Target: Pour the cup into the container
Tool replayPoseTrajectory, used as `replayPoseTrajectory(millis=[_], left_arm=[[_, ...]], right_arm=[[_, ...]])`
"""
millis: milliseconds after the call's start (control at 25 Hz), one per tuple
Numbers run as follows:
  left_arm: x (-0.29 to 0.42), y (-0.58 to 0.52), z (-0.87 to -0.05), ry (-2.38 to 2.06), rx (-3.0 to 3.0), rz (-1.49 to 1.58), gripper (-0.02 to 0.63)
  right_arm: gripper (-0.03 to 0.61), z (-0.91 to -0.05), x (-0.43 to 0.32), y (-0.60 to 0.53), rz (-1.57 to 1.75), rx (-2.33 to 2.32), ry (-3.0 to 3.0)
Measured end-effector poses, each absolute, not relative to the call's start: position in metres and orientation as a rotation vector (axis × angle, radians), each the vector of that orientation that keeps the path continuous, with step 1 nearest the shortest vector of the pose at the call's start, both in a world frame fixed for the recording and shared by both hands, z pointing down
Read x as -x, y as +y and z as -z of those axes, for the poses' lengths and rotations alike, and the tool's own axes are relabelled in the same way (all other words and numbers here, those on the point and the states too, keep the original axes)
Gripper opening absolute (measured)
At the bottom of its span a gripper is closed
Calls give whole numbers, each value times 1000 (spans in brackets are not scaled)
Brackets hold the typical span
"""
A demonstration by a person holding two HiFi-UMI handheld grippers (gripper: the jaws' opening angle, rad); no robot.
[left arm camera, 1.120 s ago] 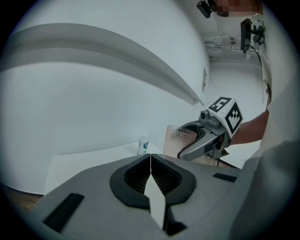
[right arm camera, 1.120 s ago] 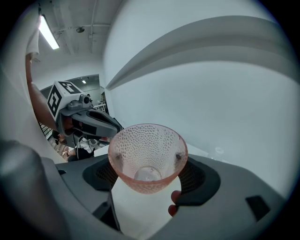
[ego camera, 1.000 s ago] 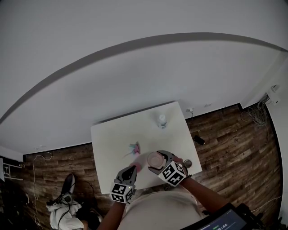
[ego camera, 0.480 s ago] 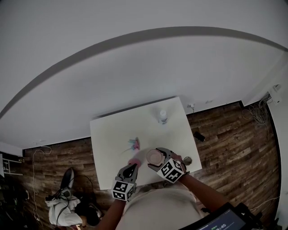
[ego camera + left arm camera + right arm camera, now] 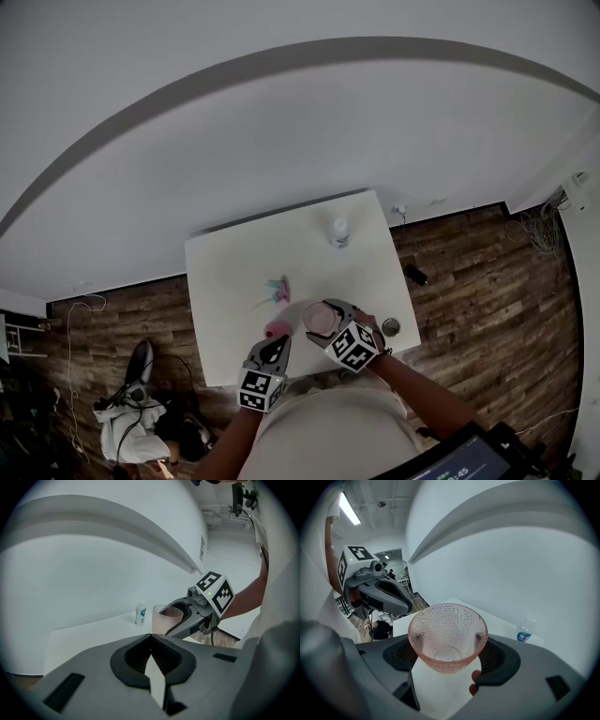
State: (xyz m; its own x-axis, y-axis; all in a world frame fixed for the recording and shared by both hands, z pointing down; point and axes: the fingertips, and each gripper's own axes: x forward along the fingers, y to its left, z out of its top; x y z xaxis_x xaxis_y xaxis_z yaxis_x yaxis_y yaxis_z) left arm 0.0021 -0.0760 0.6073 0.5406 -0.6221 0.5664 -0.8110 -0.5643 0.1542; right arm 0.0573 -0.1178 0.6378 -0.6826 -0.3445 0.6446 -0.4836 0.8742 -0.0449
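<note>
A dimpled pink glass cup [image 5: 319,321] [image 5: 447,637] is held upright over the near part of the white table [image 5: 234,272], with my right gripper [image 5: 327,317] [image 5: 448,649] shut on its sides. I see nothing inside it. My left gripper [image 5: 278,344] [image 5: 151,637] hovers at the table's near edge to the cup's left, jaws together with nothing between them. A small pink object [image 5: 278,328] rests just beyond its tips. In the left gripper view the cup [image 5: 166,618] and right gripper [image 5: 190,616] show ahead on the right.
A small white bottle with a blue label [image 5: 339,232] [image 5: 140,613] [image 5: 524,633] stands near the table's far edge. A pink and blue item [image 5: 278,289] lies mid-table. A small round metal piece [image 5: 391,326] sits at the right edge. Wood floor surrounds the table.
The small pink object now shows apart from my left gripper's tips instead of against them. My right gripper and the cup have barely shifted.
</note>
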Motion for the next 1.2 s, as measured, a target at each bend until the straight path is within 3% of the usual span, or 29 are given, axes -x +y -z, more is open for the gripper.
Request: replayPoseTrajectory(millis=[1200], left_arm=[[-16,-60,-626,-1178,-2372,-723,11]], right_arm=[[379,-677,-56,-109,-246,-551,-2347]])
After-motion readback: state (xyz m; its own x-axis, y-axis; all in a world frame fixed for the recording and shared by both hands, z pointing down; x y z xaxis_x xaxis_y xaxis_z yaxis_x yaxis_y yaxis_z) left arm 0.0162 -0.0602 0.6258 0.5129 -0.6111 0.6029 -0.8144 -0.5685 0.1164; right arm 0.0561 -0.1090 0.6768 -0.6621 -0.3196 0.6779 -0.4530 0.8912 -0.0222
